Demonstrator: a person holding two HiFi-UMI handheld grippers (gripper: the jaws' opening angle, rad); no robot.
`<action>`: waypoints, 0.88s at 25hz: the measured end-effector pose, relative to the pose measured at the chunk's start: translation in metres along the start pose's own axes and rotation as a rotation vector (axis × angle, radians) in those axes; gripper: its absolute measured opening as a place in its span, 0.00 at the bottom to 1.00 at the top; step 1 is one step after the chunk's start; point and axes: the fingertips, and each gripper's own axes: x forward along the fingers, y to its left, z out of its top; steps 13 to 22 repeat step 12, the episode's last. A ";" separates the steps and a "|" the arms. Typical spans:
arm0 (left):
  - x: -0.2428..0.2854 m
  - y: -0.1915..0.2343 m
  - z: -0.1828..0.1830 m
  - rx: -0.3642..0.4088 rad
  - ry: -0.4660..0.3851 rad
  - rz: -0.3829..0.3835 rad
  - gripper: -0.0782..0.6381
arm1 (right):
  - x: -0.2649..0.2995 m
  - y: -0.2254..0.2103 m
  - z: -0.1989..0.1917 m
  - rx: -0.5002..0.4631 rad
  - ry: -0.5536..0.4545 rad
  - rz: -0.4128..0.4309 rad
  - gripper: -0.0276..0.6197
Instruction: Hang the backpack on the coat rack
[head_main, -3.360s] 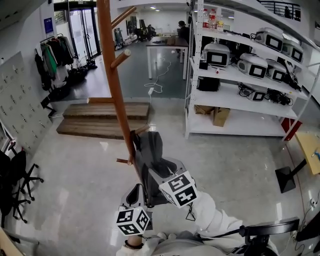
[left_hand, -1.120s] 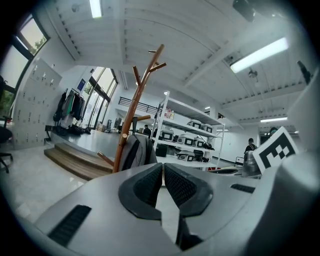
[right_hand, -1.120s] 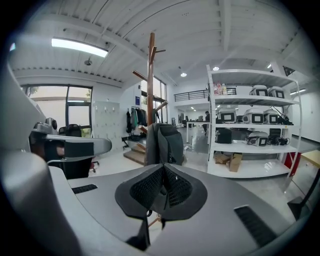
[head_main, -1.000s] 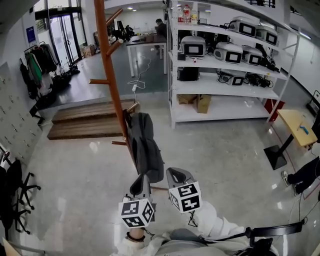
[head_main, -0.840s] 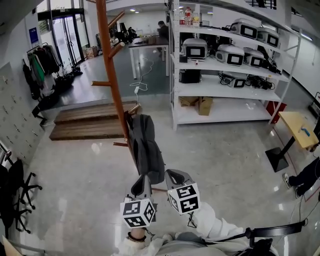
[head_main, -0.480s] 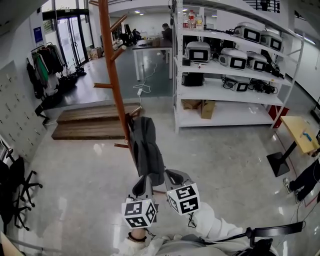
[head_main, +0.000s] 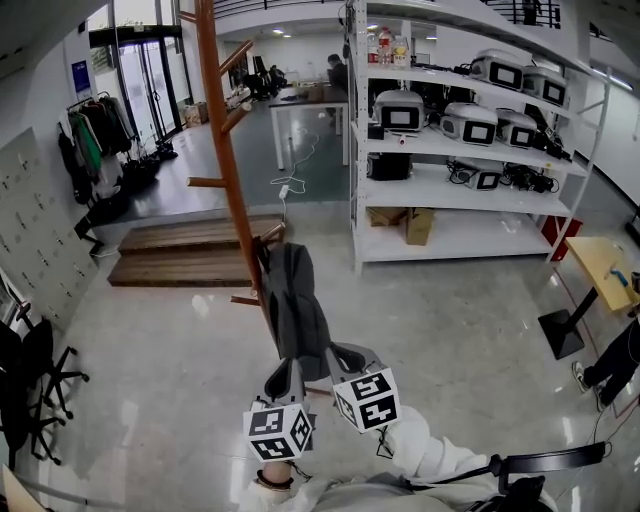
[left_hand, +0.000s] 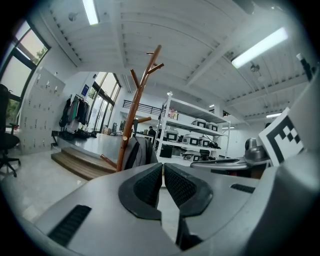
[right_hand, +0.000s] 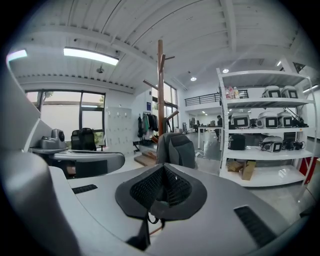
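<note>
Zero hang steps left, by the look of it: only backing off and a check remain

Seeing backpack (head_main: 293, 305) already up on coat rack (head_main: 222, 150), slung from a low peg (head_main: 272, 234) right beside the pole. Hanging straight down, clear of the floor (head_main: 450, 320). Can't make out how the strap sits on the peg. Judging the hang itself as done. Left to do, at most: pull clear and confirm no slip.

Holding left gripper (head_main: 287, 370) and right gripper (head_main: 340, 353) side by side, low in front of the body, below the backpack's bottom edge in the head view. Apart from it in both gripper views, touching nothing. Pointing both roughly level, a touch downward, toward the rack.

Reading left tongs as pressed together: hairline slit only, nothing in between. Same on the right: pads closed on each other, empty.
</note>
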 end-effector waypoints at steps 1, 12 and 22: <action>0.000 0.000 0.000 0.000 0.001 -0.001 0.13 | 0.001 0.000 -0.001 0.001 0.001 0.000 0.06; 0.002 -0.004 -0.013 -0.008 0.030 -0.020 0.13 | 0.002 -0.006 -0.013 0.025 0.033 -0.004 0.06; 0.002 -0.004 -0.013 -0.008 0.030 -0.020 0.13 | 0.002 -0.006 -0.013 0.025 0.033 -0.004 0.06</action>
